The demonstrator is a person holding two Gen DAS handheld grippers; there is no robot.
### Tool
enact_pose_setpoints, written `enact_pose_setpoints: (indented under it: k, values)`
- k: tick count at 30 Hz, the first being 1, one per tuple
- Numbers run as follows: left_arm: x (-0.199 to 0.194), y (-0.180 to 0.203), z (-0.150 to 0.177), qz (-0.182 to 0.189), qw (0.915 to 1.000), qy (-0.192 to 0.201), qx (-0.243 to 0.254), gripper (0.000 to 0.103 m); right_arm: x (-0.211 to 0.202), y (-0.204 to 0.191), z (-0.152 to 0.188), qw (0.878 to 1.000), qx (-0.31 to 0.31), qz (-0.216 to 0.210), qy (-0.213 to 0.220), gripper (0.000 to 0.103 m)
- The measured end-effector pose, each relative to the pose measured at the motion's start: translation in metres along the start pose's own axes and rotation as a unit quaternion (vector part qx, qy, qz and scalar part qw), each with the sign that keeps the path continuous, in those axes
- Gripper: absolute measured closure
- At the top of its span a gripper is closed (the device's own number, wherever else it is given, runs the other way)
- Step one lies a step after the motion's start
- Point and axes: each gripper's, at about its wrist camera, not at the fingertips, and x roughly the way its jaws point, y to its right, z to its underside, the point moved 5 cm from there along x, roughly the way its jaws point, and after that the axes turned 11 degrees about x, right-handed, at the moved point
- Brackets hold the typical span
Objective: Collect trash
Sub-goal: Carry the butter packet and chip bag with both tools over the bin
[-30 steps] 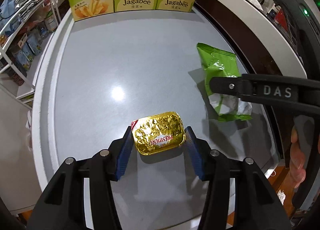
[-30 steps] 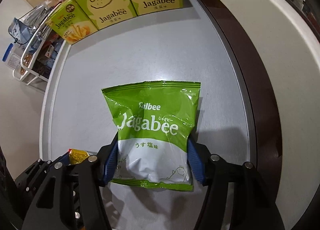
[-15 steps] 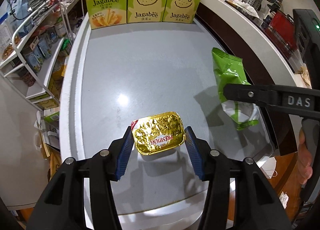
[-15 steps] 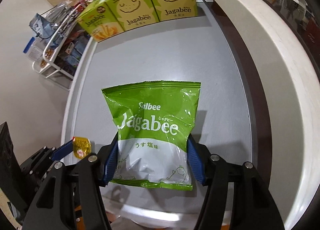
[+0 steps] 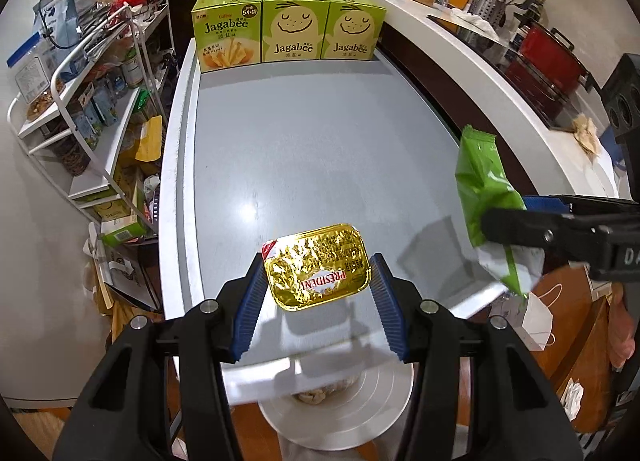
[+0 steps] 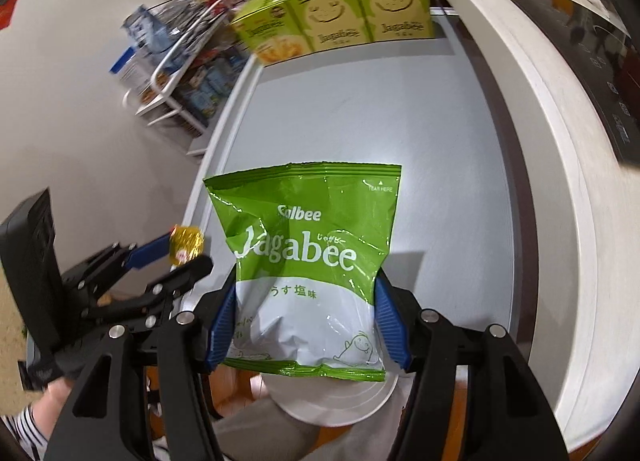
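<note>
Here left fingers (image 5: 256, 293) pinch the butter packet (image 5: 318, 271); right fingers (image 6: 386, 321) pinch the snack bag (image 6: 308, 257).

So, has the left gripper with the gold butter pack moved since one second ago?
Yes. The left gripper, shut on the gold butter pack, has pulled back and up from the three Jagabee boxes, which look farther away now.

Bright overhead light, glare on grey counter (image 5: 320, 149), blurred fisheye edges.

Three Jagabee boxes (image 5: 289, 31) (side by side), red pot (image 5: 550, 57), wire shelf (image 5: 86, 117)
</note>
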Motion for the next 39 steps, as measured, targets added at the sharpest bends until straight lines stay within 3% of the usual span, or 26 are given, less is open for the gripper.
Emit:
enact_pose_setpoints:
  k: [17, 29, 39]
  values:
    - [-0.033, 0.037, 0.068, 0.027, 0.9982, -0.033, 0.042, 0.05, -0.018, -0.009, 0.091, 0.995, -0.066, -0.013, -0.073, 0.044]
    - [-0.011, 0.063, 0.127, 0.047, 0.9915, -0.102, 0.064, 0.05, 0.015, 0.001, 0.144, 0.986, -0.097, 0.035, -0.133, 0.044]
    - [0.017, 0.067, 0.162, 0.048, 0.9853, -0.151, 0.062, 0.05, 0.05, 0.012, 0.166, 0.98, -0.088, 0.053, -0.17, 0.044]
